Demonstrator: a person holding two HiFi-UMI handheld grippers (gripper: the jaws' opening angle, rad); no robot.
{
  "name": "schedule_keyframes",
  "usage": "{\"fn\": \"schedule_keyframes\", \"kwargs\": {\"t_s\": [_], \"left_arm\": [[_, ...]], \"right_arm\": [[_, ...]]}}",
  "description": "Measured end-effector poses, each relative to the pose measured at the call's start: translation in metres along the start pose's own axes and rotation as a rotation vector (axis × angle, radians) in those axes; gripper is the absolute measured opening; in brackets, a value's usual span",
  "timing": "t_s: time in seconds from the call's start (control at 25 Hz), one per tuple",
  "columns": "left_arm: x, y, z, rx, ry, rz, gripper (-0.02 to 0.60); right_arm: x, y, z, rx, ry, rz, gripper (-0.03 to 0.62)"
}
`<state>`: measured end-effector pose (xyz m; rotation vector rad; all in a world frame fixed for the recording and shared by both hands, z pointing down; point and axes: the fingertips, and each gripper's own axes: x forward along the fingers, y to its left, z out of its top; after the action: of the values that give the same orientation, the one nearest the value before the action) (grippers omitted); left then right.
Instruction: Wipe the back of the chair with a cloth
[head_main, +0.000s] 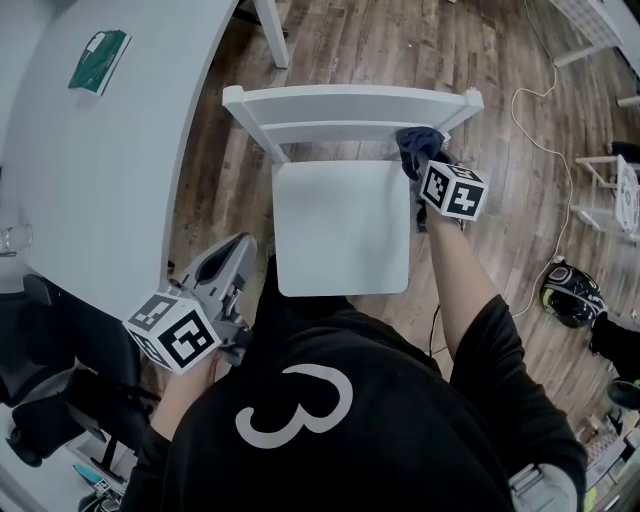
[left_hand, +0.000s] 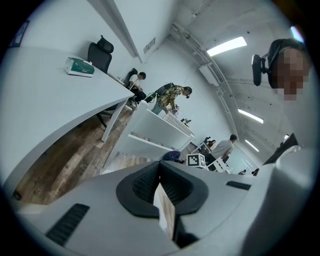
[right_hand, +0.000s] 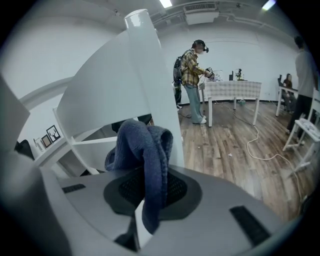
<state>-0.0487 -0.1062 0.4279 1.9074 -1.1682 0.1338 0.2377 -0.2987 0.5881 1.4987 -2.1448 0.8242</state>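
Note:
A white wooden chair (head_main: 342, 228) stands right in front of me, its back rail (head_main: 350, 102) on the far side. My right gripper (head_main: 420, 165) is shut on a dark blue cloth (head_main: 418, 143), which is pressed to the right end of the back, near the post. In the right gripper view the cloth (right_hand: 142, 150) bunches up between the jaws of the right gripper (right_hand: 150, 187), right against the white post (right_hand: 145, 75). My left gripper (head_main: 238, 250) hangs low at the left of the seat, apart from the chair. In its own view the left gripper (left_hand: 161, 185) is shut and holds nothing.
A curved white table (head_main: 90, 160) runs along the left and bears a green box (head_main: 98, 60) and a glass (head_main: 12, 238). A white cable (head_main: 560, 150) and a dark helmet (head_main: 572, 293) lie on the wooden floor at the right. People stand in the room behind.

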Motion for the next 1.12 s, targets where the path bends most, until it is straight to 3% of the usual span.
{"fn": "schedule_keyframes", "kwargs": {"t_s": [0.2, 0.36, 0.6, 0.76, 0.92, 1.12], "left_arm": [[-0.008, -0.008, -0.007, 0.005, -0.011, -0.004, 0.014], [-0.009, -0.025, -0.013, 0.021, -0.011, -0.043, 0.014], [-0.006, -0.060, -0.016, 0.091, 0.006, -0.163, 0.014], [-0.038, -0.094, -0.022, 0.152, -0.010, -0.236, 0.014], [-0.097, -0.115, -0.042, 0.210, -0.020, -0.279, 0.014], [-0.164, -0.145, -0.048, 0.292, -0.099, -0.373, 0.014]], "right_arm": [[-0.024, 0.019, 0.005, 0.037, -0.047, 0.102, 0.052], [-0.067, 0.059, 0.013, 0.041, -0.097, 0.262, 0.052], [-0.165, 0.132, 0.014, 0.017, -0.182, 0.486, 0.052], [-0.243, 0.187, 0.001, -0.008, -0.197, 0.619, 0.052], [-0.311, 0.234, -0.018, 0.009, -0.225, 0.665, 0.052], [-0.384, 0.286, -0.023, 0.010, -0.340, 0.674, 0.052]]}}
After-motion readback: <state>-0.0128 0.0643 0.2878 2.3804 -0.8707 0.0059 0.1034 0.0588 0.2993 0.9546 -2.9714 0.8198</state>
